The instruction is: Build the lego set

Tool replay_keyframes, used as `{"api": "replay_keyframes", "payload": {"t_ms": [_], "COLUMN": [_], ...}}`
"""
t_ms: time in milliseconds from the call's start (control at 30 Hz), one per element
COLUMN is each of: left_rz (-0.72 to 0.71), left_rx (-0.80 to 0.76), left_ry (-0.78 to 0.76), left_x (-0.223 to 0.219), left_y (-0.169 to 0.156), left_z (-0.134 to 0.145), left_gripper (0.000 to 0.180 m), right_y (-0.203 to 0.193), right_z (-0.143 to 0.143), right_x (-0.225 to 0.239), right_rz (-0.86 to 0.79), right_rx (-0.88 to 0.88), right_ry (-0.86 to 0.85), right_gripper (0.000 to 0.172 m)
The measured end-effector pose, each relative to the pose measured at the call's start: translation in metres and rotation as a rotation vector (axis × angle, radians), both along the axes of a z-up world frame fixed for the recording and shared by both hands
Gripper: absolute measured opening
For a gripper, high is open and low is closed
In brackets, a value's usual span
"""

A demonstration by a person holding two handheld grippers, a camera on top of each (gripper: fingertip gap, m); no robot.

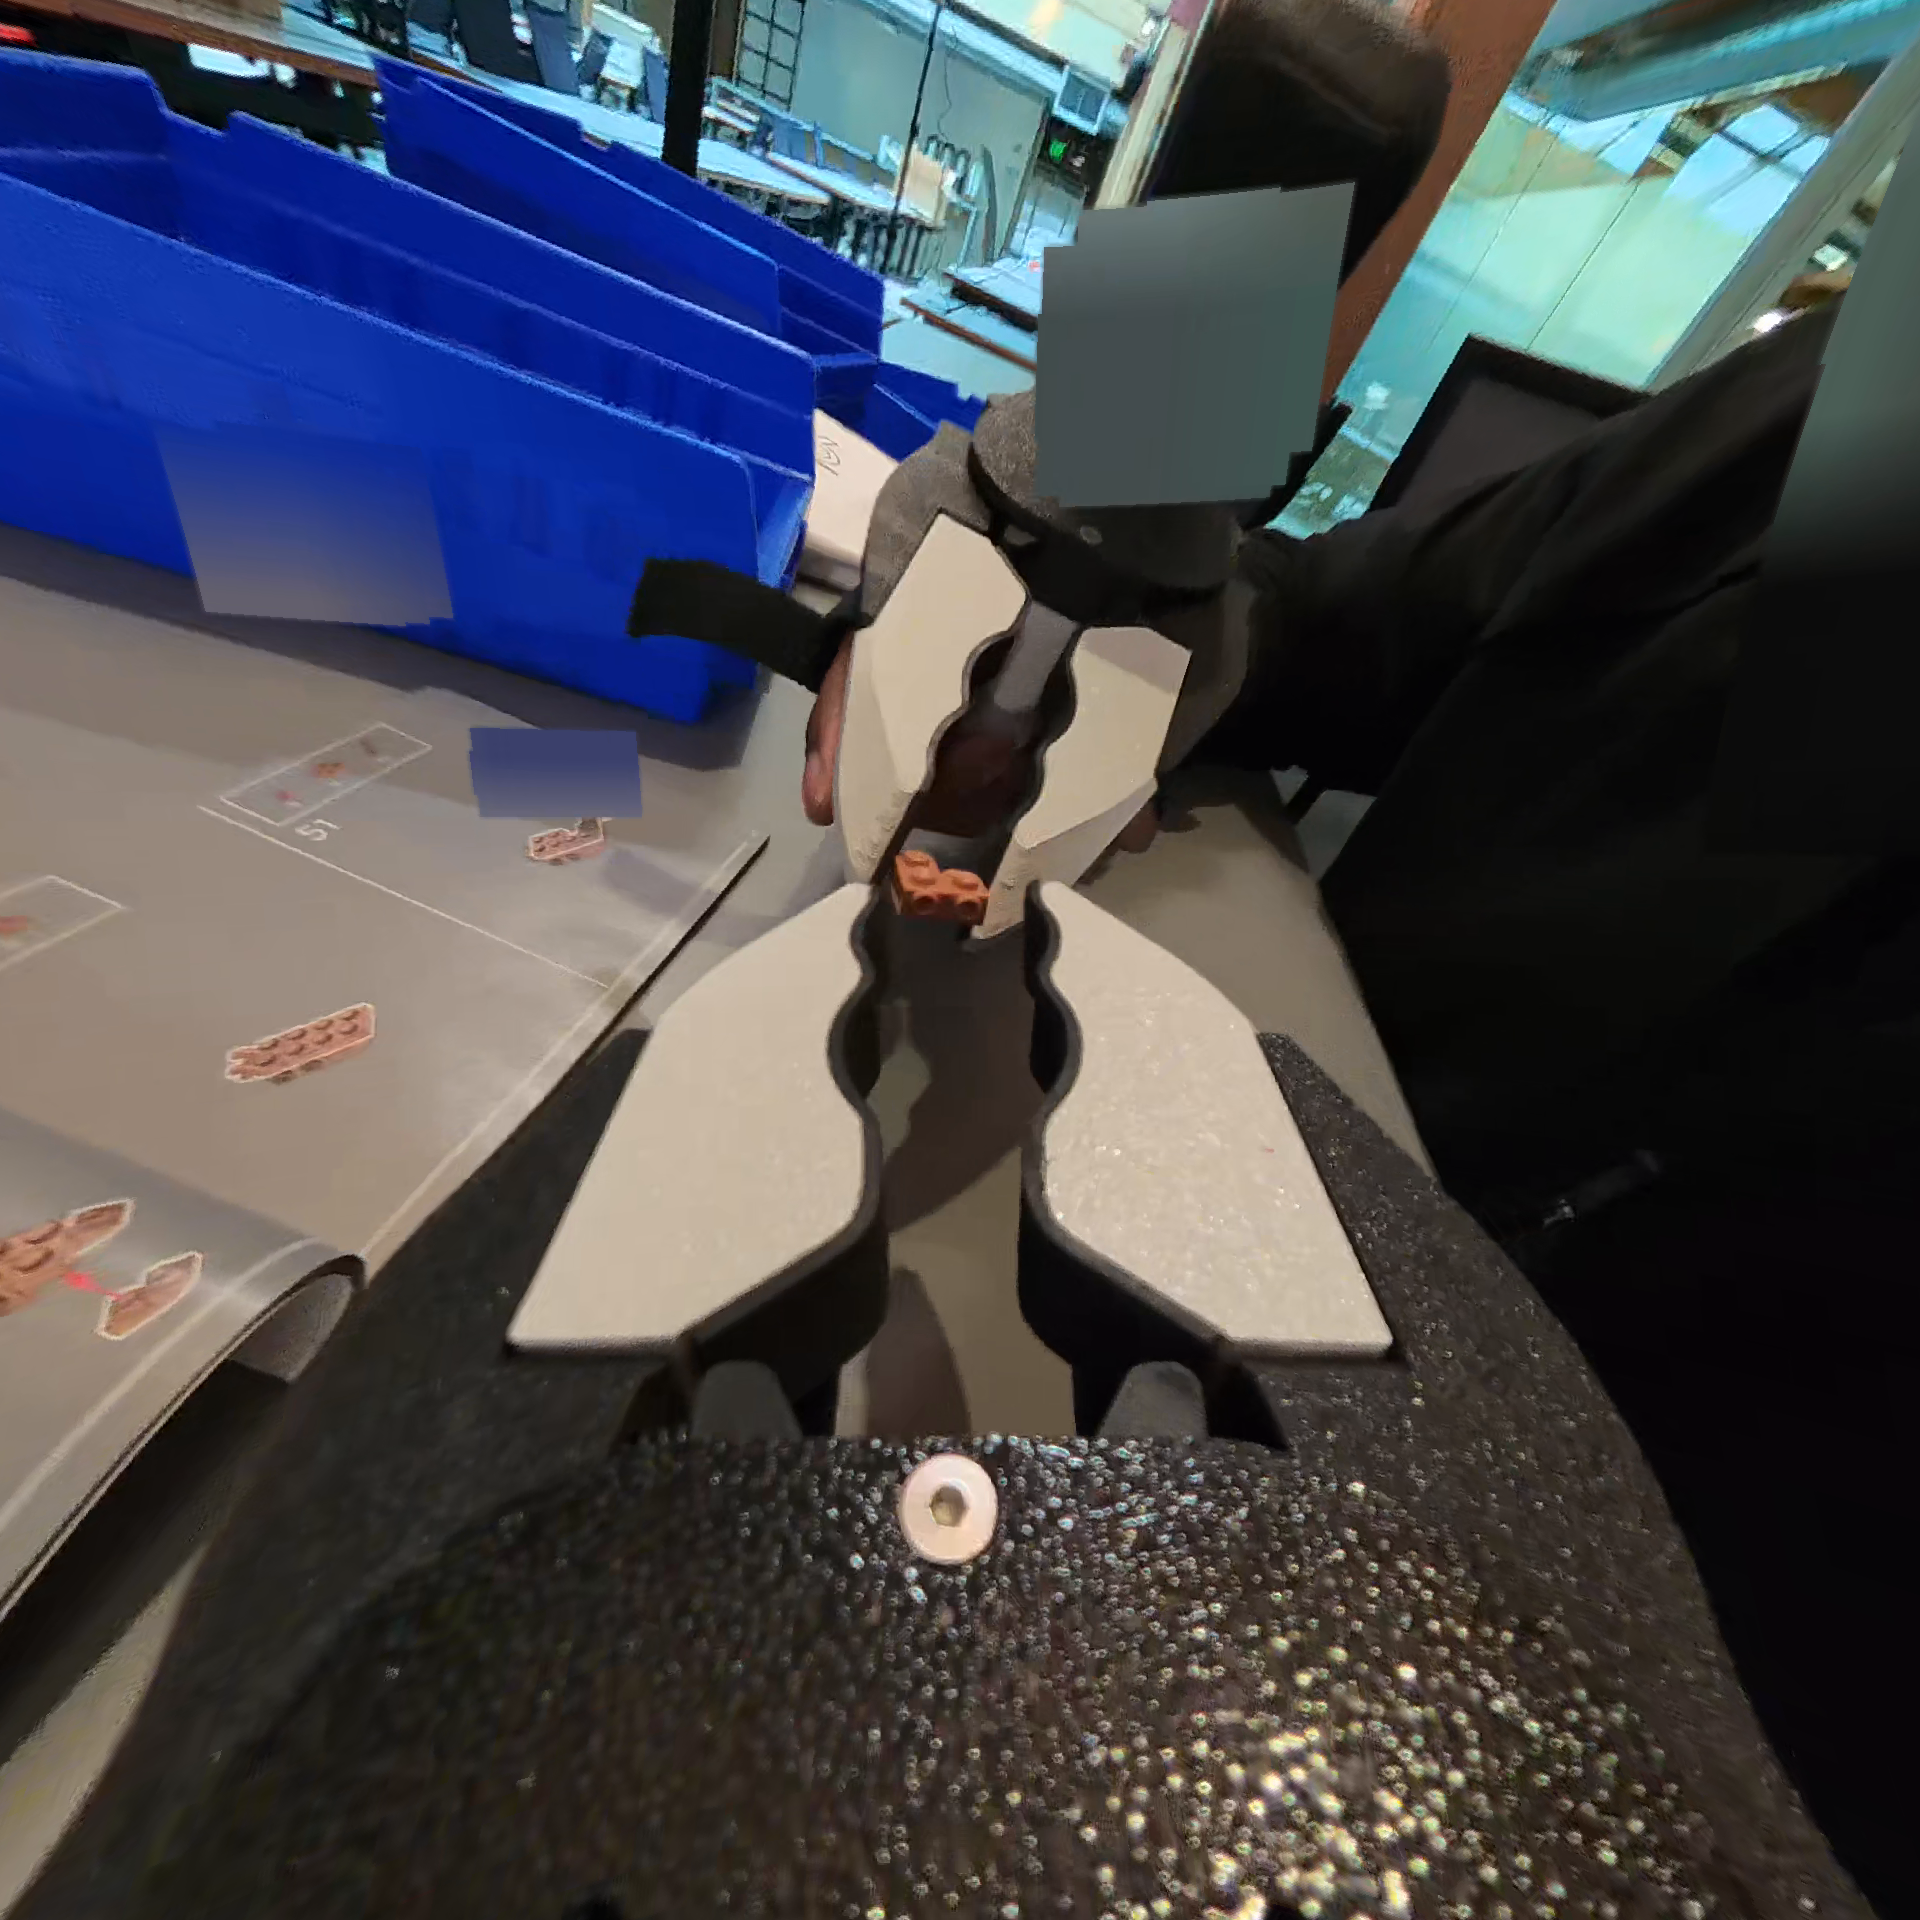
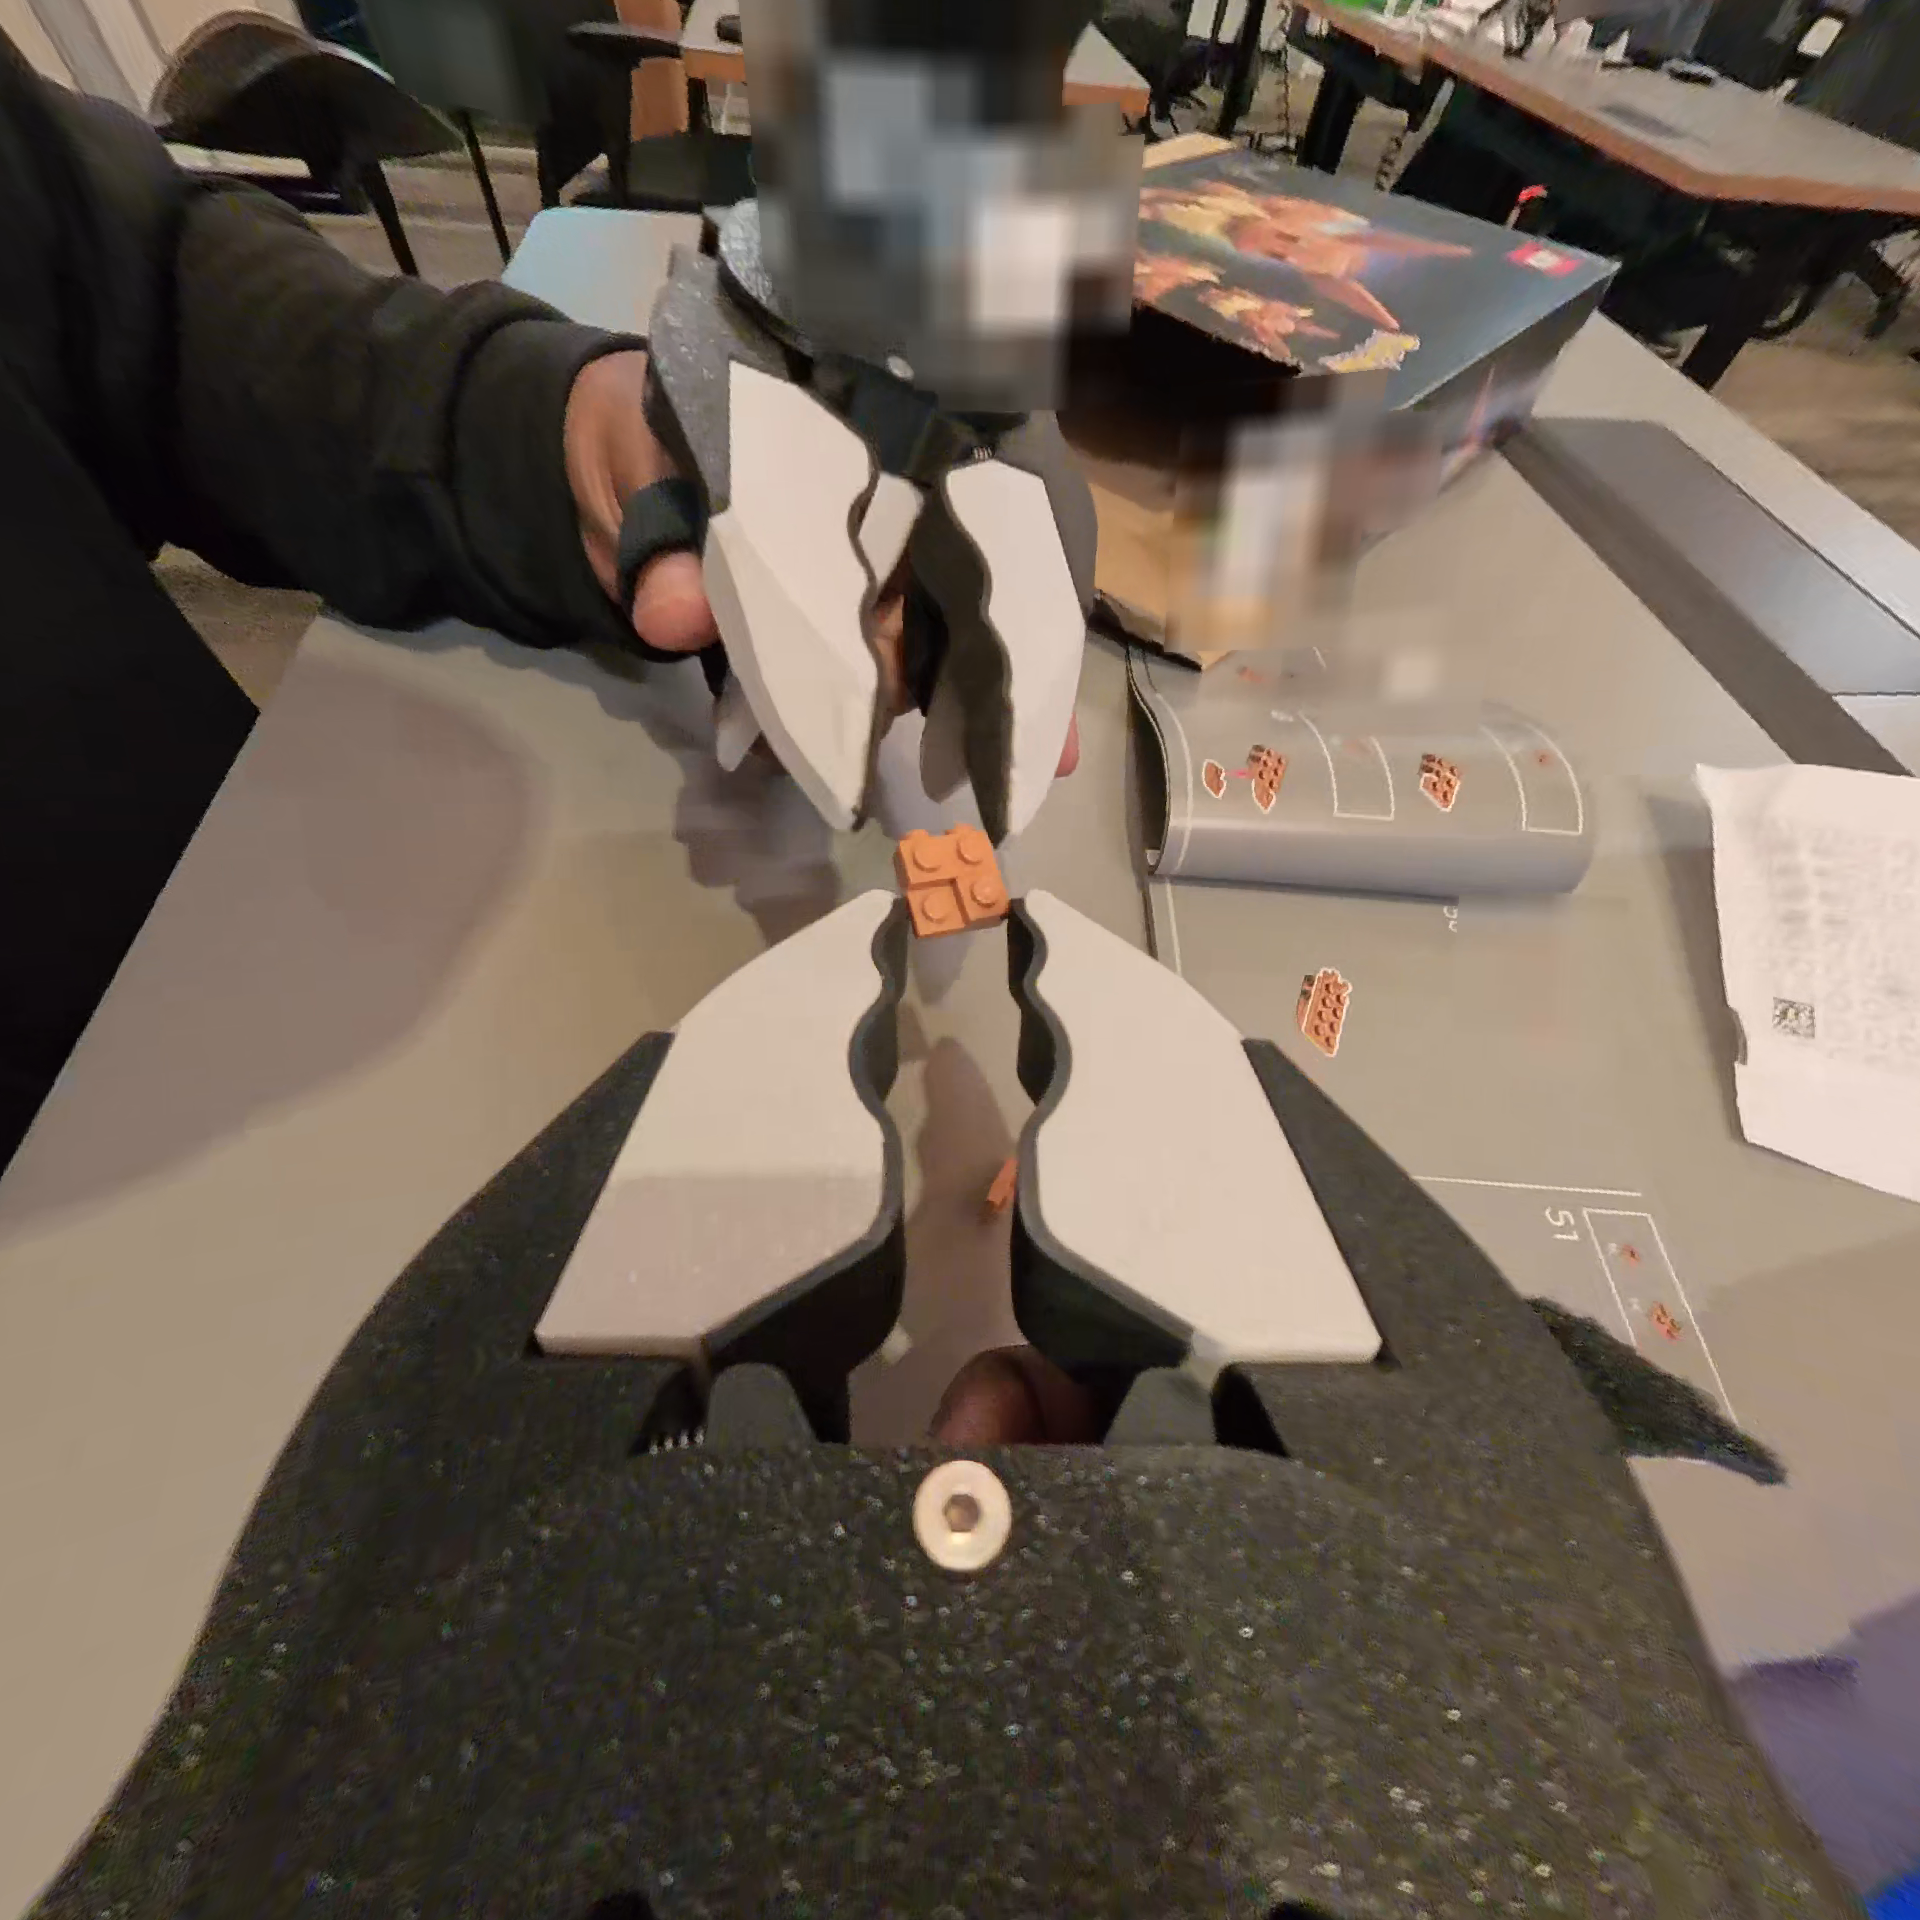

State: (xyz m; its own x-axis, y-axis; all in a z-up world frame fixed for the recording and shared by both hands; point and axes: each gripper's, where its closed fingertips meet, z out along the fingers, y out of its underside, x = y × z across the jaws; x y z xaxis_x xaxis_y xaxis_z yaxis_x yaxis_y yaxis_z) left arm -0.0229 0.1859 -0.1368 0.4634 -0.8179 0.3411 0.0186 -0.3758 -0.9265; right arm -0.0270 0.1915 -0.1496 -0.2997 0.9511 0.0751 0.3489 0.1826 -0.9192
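The orange brick assembly (image 2: 953,883), two small studded plates joined into a square, hangs above the grey table (image 2: 416,935) between the two gripper noses. The right gripper (image 2: 951,914) pinches its near edge, both pads pressed on its sides. The left gripper (image 1: 948,909), facing it from the far side, stands open, fingertips just beside the brick but not pressing. It looks light, rigid and smooth-sided, so it could twist out of a corner pinch; opposite flat sides offer the surest hold. An instruction booklet (image 2: 1371,831) lies to the right, blue bins (image 1: 416,416) beyond.
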Motion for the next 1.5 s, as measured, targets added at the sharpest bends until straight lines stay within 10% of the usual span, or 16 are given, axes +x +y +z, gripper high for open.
{"api": "replay_keyframes", "payload": {"t_ms": [567,900,1500], "left_rz": [0.016,0.054,0.062], "left_rx": [0.029,-0.047,-0.144], "left_ry": [0.112,0.157,0.404], "left_x": [0.001,-0.009,-0.009], "left_y": [0.002,0.007,0.002], "left_z": [-0.016,-0.029,-0.066], "left_gripper": [0.016,0.016,0.016], "right_y": [0.003,0.031,0.024], "right_z": [-0.009,-0.071,-0.064], "right_x": [0.004,0.035,0.029], "right_rz": [0.021,0.114,0.121], "right_rx": [0.138,0.368,0.381], "right_ry": [-0.05,-0.371,-0.32], "right_gripper": [0.028,0.029,0.028]}}
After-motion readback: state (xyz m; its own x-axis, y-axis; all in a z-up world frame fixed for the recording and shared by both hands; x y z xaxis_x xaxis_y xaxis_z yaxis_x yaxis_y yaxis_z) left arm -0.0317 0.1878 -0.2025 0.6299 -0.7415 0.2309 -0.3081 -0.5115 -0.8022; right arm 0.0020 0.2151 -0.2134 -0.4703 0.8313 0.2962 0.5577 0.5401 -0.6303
